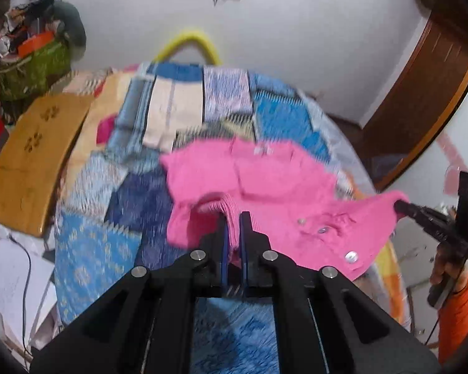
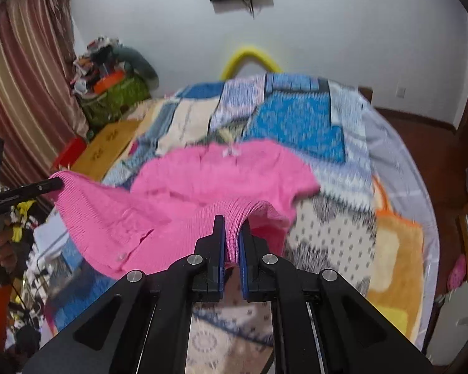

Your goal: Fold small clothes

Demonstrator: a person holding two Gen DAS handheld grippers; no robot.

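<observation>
Left tongs [image 1: 233, 218] and right tongs [image 2: 231, 221] clamping pink cardigan [image 1: 265, 180], buttons [image 1: 351, 257] clear only from left

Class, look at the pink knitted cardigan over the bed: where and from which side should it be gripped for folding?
Grip the pink knitted cardigan at its ribbed hem corners, from the near edge: both hand-held grippers pinch there, and the buttoned body hangs spread between them.
</observation>
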